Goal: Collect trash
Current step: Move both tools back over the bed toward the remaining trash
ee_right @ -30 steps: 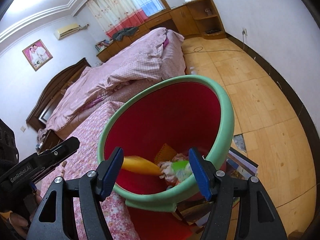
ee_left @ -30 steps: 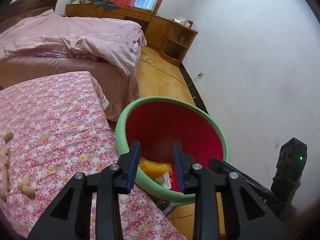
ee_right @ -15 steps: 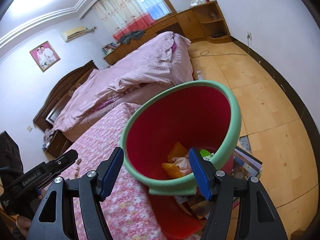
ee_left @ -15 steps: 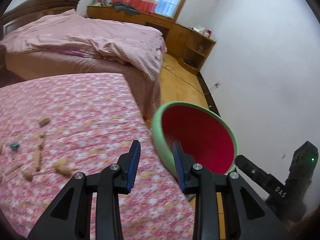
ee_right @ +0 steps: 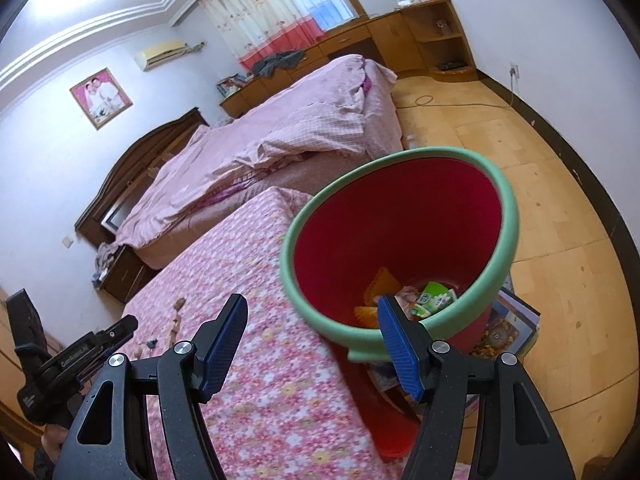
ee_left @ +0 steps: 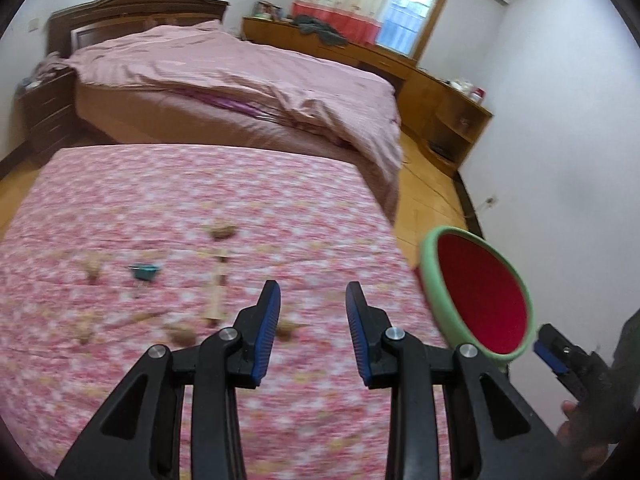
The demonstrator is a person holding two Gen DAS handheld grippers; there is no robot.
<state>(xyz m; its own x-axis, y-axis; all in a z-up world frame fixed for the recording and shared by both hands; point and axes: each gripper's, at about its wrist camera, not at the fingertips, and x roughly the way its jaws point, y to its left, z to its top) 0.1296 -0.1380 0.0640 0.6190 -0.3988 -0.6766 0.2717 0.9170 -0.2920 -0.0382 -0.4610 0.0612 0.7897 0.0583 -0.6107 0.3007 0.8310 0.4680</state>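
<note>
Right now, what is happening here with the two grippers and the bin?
A person is clearing scraps off a table with a flowered cloth. The left gripper is open and empty above brown bits and a small teal piece. The right gripper is open too, at the bin, which already holds wrappers.

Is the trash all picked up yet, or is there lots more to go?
Not yet. Some is done: wrappers already lie at the bottom of the red bin. Nothing is in hand: the left gripper and right gripper are both open and empty. Left to do: brown scraps and a small teal piece are scattered on the flowery cloth.
</note>
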